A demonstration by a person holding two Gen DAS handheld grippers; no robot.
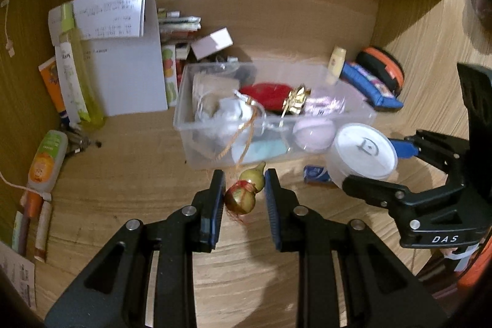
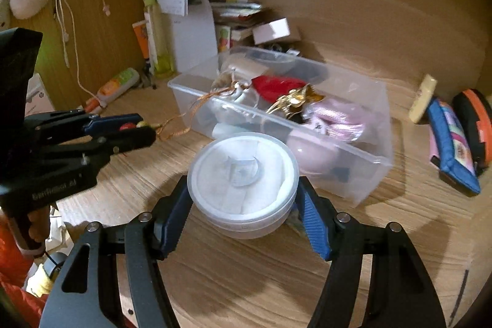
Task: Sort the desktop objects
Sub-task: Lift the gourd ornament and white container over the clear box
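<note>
Left wrist view: orange-green plastic tube (image 1: pixel 46 162) lying at far left on wood-grain desk (image 1: pixel 129 174); left gripper (image 1: pixel 244 189), ribbed blue pads, clamped on glossy red-gold gourd ornament (image 1: pixel 246 192); clear plastic bin (image 1: pixel 215 156) behind, crammed with trinkets. Right gripper (image 1: pixel 369 168), black, marked "DAS", clamped on round frosted jar (image 1: pixel 363 154), lid embossed "D", lifted before bin's right end.
</note>
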